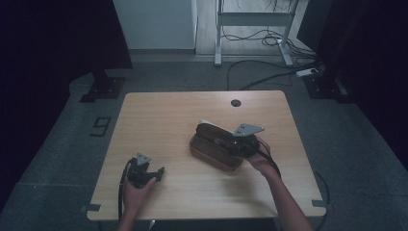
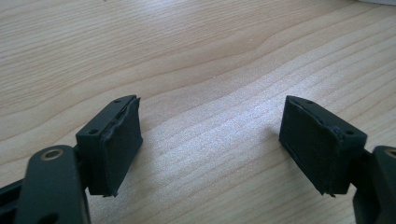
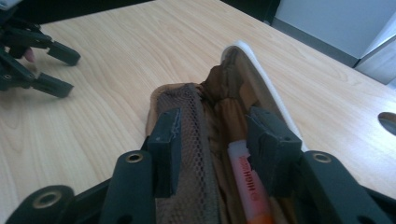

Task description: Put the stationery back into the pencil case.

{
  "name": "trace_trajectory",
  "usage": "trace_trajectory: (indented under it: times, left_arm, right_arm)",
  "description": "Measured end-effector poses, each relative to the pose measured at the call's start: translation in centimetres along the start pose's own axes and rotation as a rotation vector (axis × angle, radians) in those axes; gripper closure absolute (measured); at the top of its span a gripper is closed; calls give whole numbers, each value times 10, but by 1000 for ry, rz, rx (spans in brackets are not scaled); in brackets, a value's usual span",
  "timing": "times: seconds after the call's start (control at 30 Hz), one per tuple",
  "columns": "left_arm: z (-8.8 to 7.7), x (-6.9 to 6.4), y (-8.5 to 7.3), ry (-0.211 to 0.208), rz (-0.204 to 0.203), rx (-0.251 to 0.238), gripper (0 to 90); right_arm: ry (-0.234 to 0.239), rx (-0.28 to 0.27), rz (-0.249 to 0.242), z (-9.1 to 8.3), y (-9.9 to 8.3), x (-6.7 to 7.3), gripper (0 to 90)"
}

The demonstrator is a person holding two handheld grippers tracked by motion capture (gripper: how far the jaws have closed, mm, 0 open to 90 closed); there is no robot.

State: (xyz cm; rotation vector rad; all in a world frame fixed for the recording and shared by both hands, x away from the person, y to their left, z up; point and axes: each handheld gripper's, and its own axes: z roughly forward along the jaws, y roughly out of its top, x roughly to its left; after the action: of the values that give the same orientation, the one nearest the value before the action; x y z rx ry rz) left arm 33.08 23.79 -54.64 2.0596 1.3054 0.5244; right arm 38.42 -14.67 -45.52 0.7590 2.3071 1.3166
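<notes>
Pouch [image 1: 215, 147]: brown pencil case, lying open right of centre on the table [image 1: 163, 115], long axis running diagonally away from the person. Zip parted; mesh inner pocket and tan lining exposed in the right gripper view, with a white edge showing along the far lip.

Highlighter [image 3: 247, 186]: orange-and-white marker, lying lengthwise inside the pouch [image 3: 187, 121], lettering partly readable, tip end cropped by the bottom edge. It appears already placed in the case.

Right gripper [image 1: 240, 142]: held over the mouth of the pouch, jaws part-way apart. In its own view the right gripper [image 3: 219, 140] straddles the lining and mesh, one pad beside the marker; neither pad presses on the marker or the fabric, so nothing is gripped.

Left gripper [image 1: 144, 172]: resting on bare wood near the front left of the table, well apart from the pouch. Left gripper [image 2: 210, 144] jaws wide apart, nothing between them.

Status, as judged: loading step looks done or nearly so, the marker being inside and released. Remaining: clear the right gripper from the opening and close the zip, likely with the left gripper steadying the case. No other loose items seen on the table.
</notes>
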Motion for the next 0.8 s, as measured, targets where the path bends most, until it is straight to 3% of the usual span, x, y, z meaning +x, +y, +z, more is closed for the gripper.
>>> trace_trajectory:
  times: [0.37,0.8]
  left_arm:
    - [0,0,0,0,-2,-1,207]
    - [0,0,0,-1,-1,-1,207]
  right_arm:
    - [-4,-29,77,-9,-22,8,483]
    - [-58,-62,166,-43,-69,8,453]
